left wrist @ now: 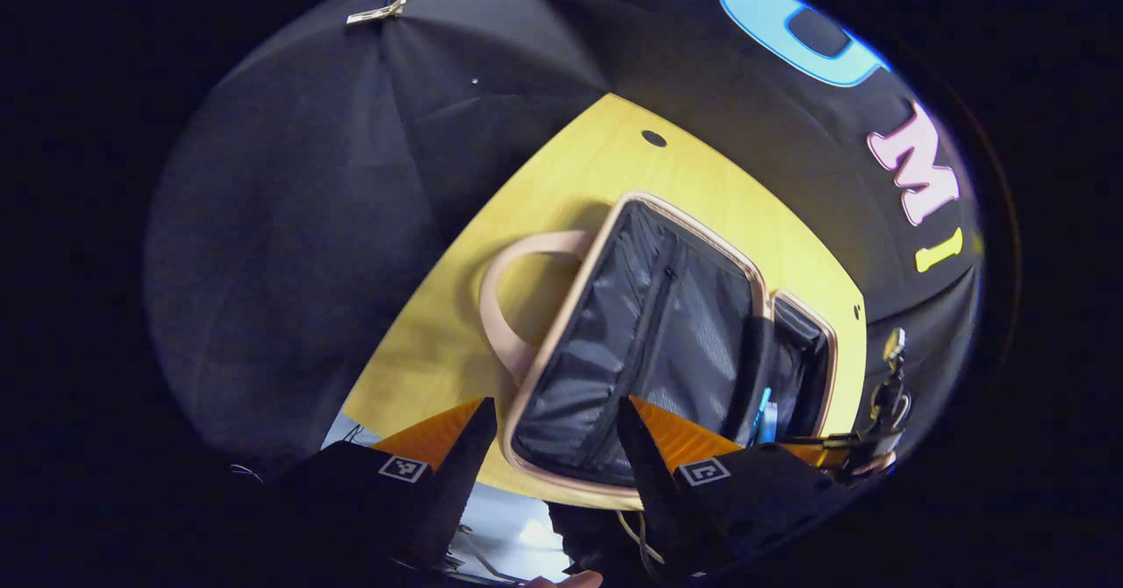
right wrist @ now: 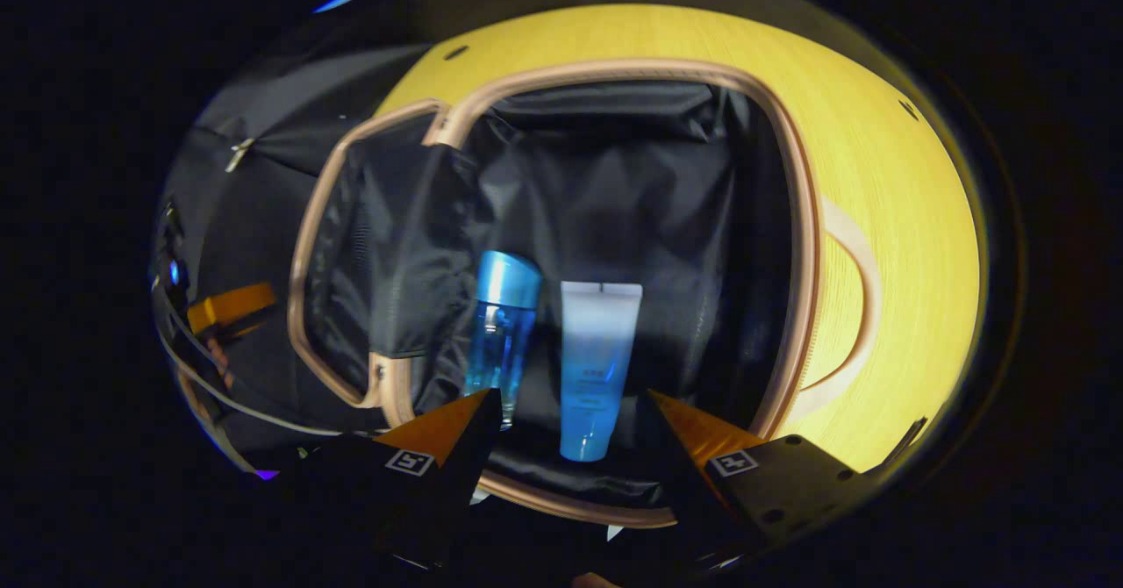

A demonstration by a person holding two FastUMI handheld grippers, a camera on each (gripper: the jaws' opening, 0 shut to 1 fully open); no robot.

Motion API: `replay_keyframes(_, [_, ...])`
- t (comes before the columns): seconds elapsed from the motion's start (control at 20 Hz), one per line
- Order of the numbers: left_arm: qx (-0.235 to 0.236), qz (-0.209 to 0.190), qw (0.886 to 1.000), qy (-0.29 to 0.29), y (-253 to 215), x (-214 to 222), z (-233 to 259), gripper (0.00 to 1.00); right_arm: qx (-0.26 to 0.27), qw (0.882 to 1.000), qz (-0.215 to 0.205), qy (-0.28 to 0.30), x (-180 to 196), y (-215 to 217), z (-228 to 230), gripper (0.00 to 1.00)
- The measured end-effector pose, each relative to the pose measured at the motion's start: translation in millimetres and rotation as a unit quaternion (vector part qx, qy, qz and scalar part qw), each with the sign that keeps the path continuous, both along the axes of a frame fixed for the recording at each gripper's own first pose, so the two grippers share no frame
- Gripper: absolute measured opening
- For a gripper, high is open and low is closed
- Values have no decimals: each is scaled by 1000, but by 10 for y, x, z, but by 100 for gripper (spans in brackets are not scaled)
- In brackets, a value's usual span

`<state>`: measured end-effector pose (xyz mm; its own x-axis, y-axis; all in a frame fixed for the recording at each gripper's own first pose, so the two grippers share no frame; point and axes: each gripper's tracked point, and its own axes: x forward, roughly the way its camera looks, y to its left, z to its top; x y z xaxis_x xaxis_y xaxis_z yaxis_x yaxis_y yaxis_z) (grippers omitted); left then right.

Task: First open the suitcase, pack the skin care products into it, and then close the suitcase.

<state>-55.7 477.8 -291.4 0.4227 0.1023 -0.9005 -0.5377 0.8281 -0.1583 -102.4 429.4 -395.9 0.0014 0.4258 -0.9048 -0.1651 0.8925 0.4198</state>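
Both tongs, right (right wrist: pixel 566 408) and left (left wrist: pixel 557 412), gape wide and empty above the open suitcase (right wrist: pixel 794 219) on the desk (right wrist: pixel 912 219), where bottle (right wrist: pixel 502 333) and tube (right wrist: pixel 595 360) lie at 6 o'clock, so closing the lid (left wrist: pixel 632 342) seems next.

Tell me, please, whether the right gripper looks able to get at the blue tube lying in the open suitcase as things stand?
Probably yes. The suitcase lies open, and the blue tube lies uncovered on its lining, straight ahead of the open right gripper. The blue bottle lies close beside the tube, which may crowd one finger.
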Motion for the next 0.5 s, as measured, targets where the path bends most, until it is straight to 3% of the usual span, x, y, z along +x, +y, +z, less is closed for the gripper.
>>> replay_keyframes(0.2, [28, 17, 999, 24, 474, 175, -131, 88, 23, 991, 49, -120, 125, -148, 566, 98])
replay_keyframes(0.5, [28, 28, 995, 89, 850, 410, -556, 88, 20, 986, 9, -164, 191, -612, 937, 97])
